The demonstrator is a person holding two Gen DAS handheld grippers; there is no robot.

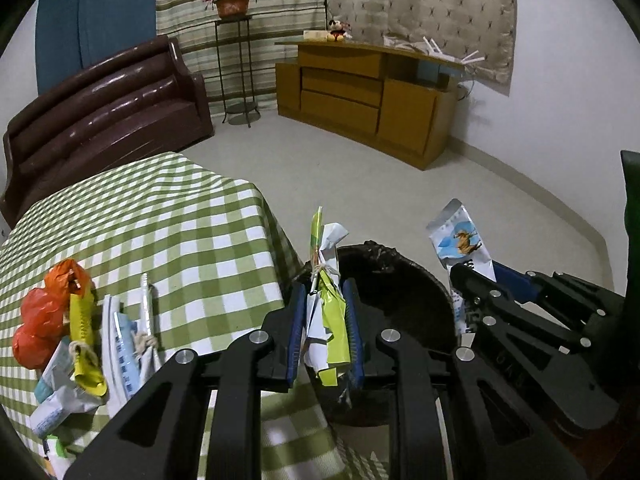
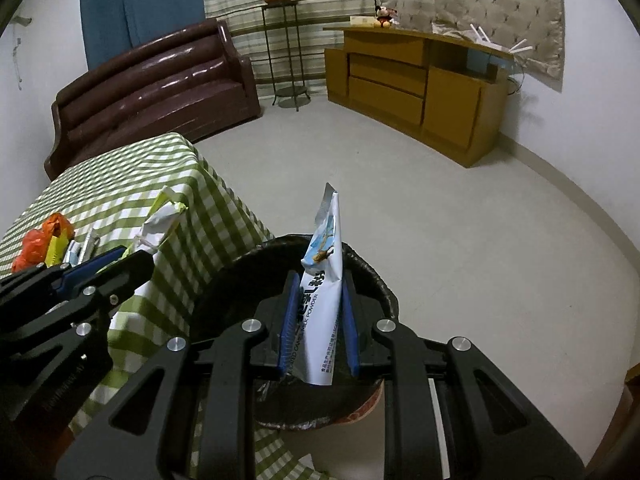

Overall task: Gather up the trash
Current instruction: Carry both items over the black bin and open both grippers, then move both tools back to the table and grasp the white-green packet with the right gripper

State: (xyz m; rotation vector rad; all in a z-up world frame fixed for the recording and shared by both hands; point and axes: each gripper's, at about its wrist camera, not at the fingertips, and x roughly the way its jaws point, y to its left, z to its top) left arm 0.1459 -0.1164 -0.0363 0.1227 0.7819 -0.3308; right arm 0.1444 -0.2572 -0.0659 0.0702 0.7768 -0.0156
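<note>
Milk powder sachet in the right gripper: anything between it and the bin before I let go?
Nothing visible. The right gripper holds the milk powder sachet directly above the open black-lined bin, and no object lies between them. The left gripper, clamping its tied wrapper bundle, sits off to the side.

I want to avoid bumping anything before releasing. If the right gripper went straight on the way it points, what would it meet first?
Probably the far rim of the black-lined trash bin, just past the right gripper and its milk powder packet. If it passes above the rim, only bare floor follows. Depth is unclear.
</note>
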